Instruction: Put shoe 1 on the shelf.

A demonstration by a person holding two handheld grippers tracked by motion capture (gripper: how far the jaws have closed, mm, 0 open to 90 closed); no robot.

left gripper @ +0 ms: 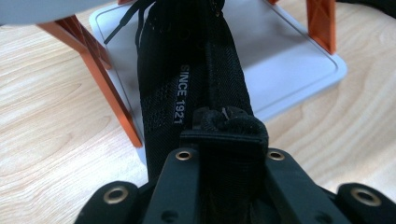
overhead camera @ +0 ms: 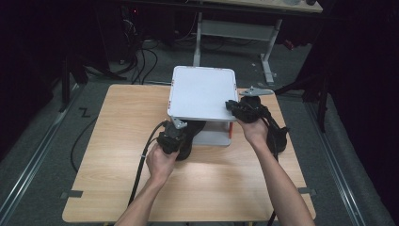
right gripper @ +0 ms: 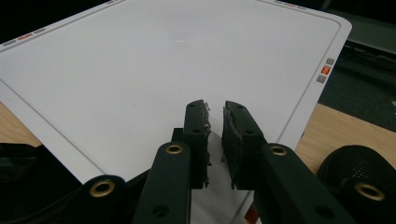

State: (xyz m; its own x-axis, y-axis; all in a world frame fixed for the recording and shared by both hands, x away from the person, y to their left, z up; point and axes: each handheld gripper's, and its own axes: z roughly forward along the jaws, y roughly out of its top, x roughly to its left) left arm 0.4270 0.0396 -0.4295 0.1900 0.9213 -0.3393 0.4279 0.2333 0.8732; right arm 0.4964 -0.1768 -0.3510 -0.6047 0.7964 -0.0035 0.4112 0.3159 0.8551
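Black mesh shoe [left gripper: 187,88] lay straight ahead of my left gripper [left gripper: 224,140], its long axis running away from the jaws toward the lower shelf [left gripper: 289,65] of the white rack, between orange legs [left gripper: 100,74]. That gripper was clamped on the shoe's heel tab. Along the shoe's side I could read "SINCE 1921". My right gripper [right gripper: 215,126] rested on the rack's top [right gripper: 140,60], jaws nearly closed on nothing, so the left hand [overhead camera: 160,162] was the nearer one.

One table [overhead camera: 113,188] carries one white two-tier shelf [overhead camera: 202,92] on orange legs [left gripper: 98,70]. Two black shoes: one [left gripper: 187,84] at the lower tier, one [overhead camera: 278,139] beside it. Two grippers [overhead camera: 175,136] [overhead camera: 234,107].
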